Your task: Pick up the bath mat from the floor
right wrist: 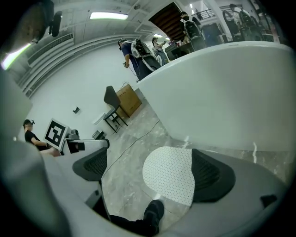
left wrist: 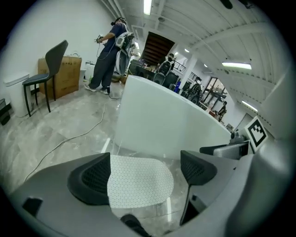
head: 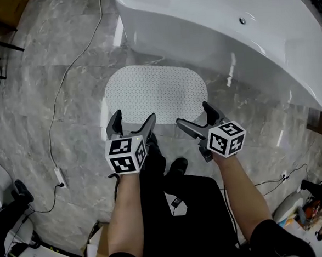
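Observation:
A white, dotted oval bath mat [head: 156,92] lies flat on the grey marble floor beside the tub. My left gripper [head: 132,122] hangs open over the mat's near edge, nothing between its fingers. My right gripper [head: 196,116] is open too, above the floor just off the mat's near right edge. Seen from the left gripper view, the mat [left wrist: 138,180] shows between the spread jaws of the left gripper [left wrist: 145,173]. In the right gripper view the mat [right wrist: 170,173] lies below the open right gripper [right wrist: 152,169], partly hidden by the right-hand finger.
A white bathtub [head: 237,32] stands just beyond the mat. A white cable [head: 64,82] runs across the floor at left. A black chair [left wrist: 44,78] and a cardboard box [left wrist: 69,74] stand by the far wall. My black shoes [head: 177,165] sit just behind the mat. People stand in the background.

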